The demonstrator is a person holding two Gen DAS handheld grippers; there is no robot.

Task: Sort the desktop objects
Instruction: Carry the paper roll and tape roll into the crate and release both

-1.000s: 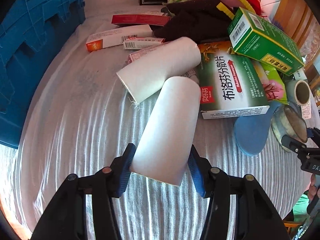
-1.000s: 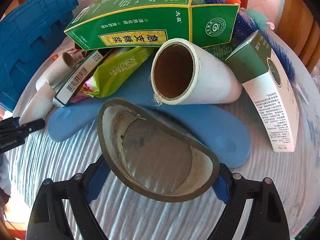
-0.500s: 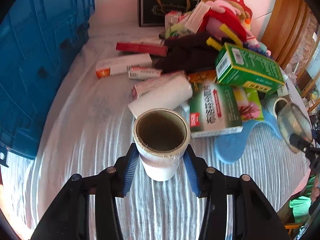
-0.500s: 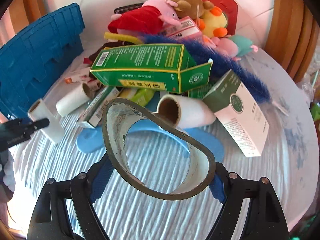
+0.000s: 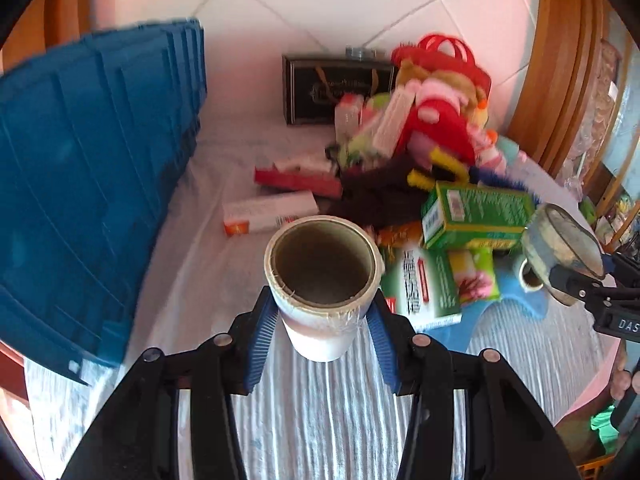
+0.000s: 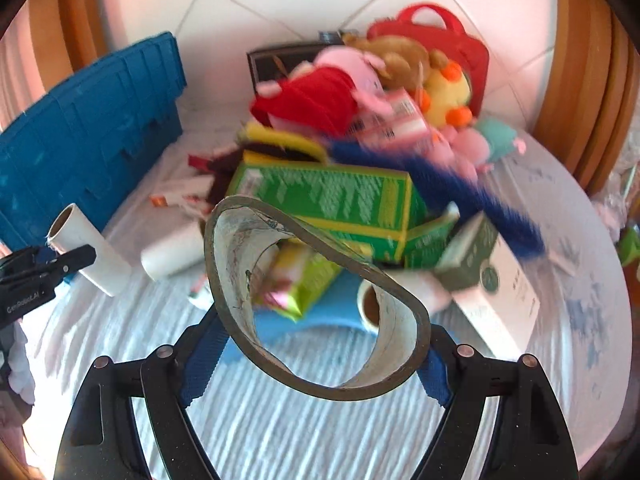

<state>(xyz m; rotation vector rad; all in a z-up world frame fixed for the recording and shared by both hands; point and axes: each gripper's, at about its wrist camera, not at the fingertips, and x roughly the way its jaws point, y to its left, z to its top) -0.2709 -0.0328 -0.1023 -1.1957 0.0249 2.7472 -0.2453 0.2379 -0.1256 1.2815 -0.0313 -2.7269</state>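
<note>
Both loads are clear of the worktop (image 5: 304, 432) and ready for carrying to the blue crate (image 5: 92, 200), judged to be the sorting bin. The left hand-held gripper (image 5: 320, 340) clamps the white paper roll (image 5: 322, 280) between its blue pads, open end toward the camera. The right hand-held gripper (image 6: 316, 364) squeezes the wide tape ring (image 6: 316, 300) into an oval. Keep pad pressure constant. The roll is held near its lower end, so avoid quick wrist turns that could lever it out. The ring is thin and springy, so do not tighten further. Carry both above the pile of green boxes (image 6: 332, 200) and plush toys (image 6: 320, 100). Compared with one second earlier, the roll no longer lies flat on the cloth but is raised and upended, and the ring is lifted off the blue insole (image 6: 320, 312). More of the wall shows in both views.
</note>
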